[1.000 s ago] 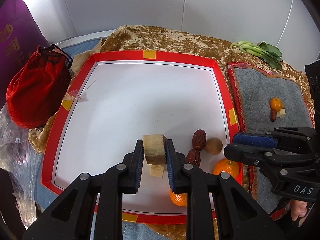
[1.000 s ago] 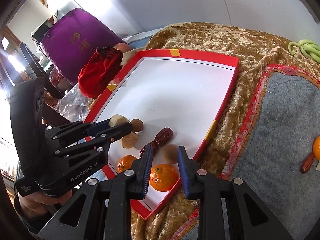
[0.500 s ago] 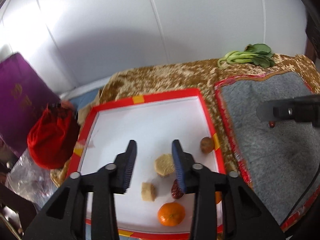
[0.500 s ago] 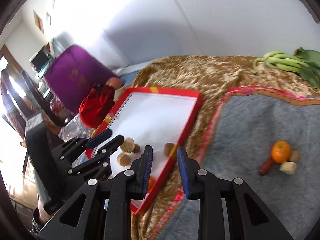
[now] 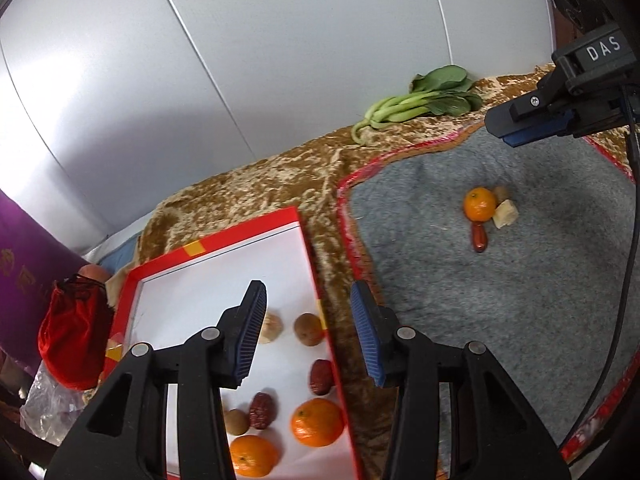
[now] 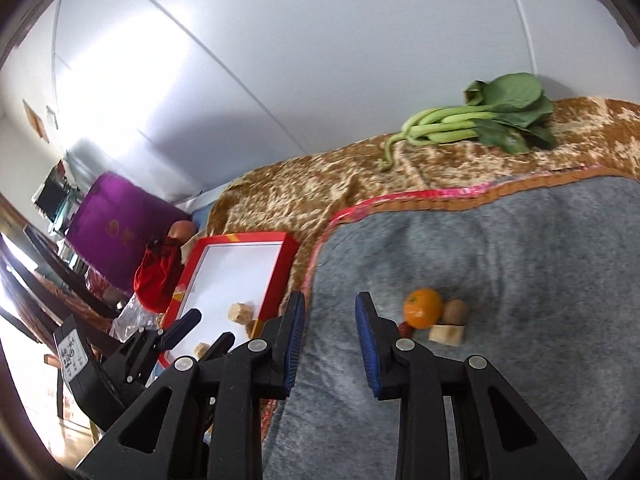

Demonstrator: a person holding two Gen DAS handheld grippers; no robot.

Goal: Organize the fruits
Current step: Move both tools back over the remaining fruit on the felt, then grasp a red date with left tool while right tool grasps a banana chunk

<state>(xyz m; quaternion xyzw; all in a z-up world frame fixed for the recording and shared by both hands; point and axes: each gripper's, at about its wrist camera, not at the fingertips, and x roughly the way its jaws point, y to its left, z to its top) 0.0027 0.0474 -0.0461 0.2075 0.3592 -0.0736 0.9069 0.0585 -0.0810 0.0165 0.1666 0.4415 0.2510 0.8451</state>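
Fruit lies in two groups. On the white floor of the red tray (image 5: 308, 248), as my left camera shows, sit two oranges (image 5: 317, 421), three red dates (image 5: 321, 371), two brown round fruits (image 5: 308, 328) and a pale cut chunk (image 5: 270, 327); the right camera catches further chunks (image 6: 240, 313) there, partly hidden behind the tongs. On the grey mat (image 6: 520, 264) lies a tight cluster: an orange (image 6: 423, 308) touching a brown fruit (image 6: 456, 311), a pale chunk (image 6: 447, 334) just in front, and a date (image 5: 478, 237) touching the orange's near side. I hold the left gripper (image 5: 308, 332) released and empty, jaws wide, above the tray's right rim. The right gripper (image 6: 330, 340) is likewise released and empty, over the mat, with the cluster just to its right. Greens (image 6: 480, 120) lie on the brown cloth (image 5: 280, 184) by the wall; a red pouch (image 5: 74, 340) sits left of the tray.
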